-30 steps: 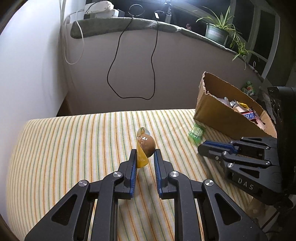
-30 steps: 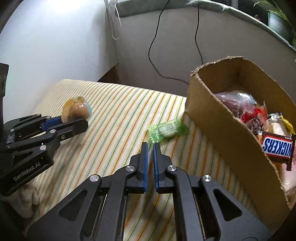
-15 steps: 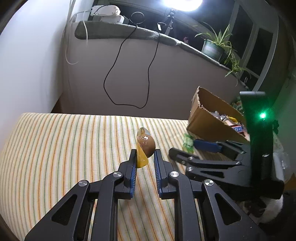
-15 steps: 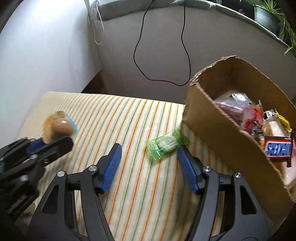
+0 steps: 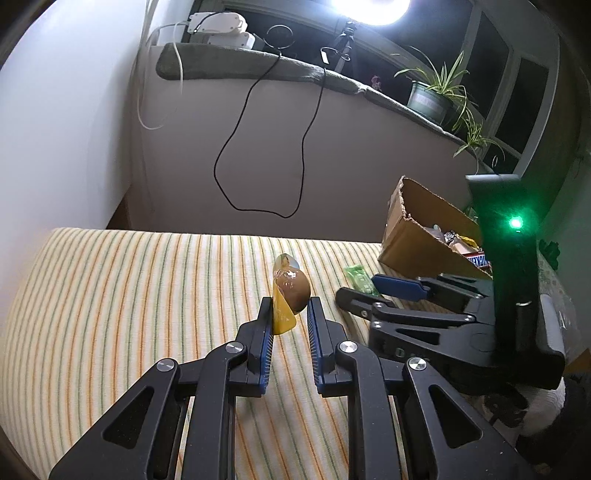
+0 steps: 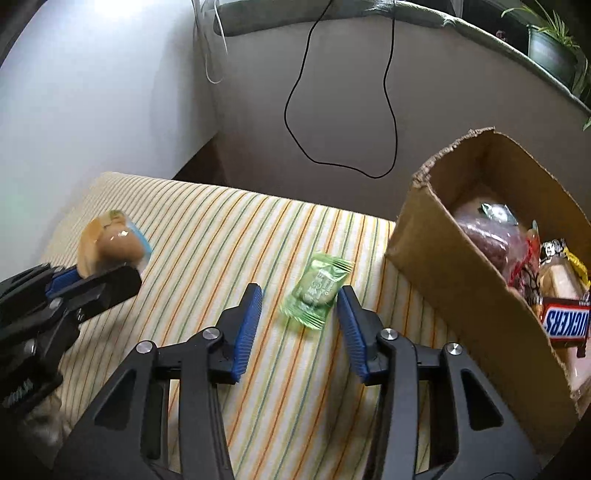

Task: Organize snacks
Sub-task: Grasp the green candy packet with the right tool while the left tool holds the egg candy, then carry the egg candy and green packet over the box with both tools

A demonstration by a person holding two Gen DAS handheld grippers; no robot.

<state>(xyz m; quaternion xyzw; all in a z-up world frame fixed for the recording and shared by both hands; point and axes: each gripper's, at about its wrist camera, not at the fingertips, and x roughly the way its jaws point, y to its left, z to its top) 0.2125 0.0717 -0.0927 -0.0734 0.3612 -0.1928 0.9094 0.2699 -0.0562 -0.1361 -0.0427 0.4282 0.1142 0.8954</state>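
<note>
Striped cloth (image 6: pixel 229 229) covers what seems a table beside grey wall (image 6: pixel 424 110).

Right tool (image 6: pixel 299 310) opened, now straddling (green) candy (image 6: pixel 317 293).

Cardboard box (image 6: pixel 443 266) wall crowds the green candy (image 6: pixel 317 291); left side open.

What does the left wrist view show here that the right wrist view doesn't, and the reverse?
Left wrist only: the bright lamp and a green light on the right tool. Right wrist only: the right tongs open around the green candy, not yet gripping. Both: the left tongs shut on the brown snack pouch, the snack-filled cardboard box, and the striped cloth.
</note>
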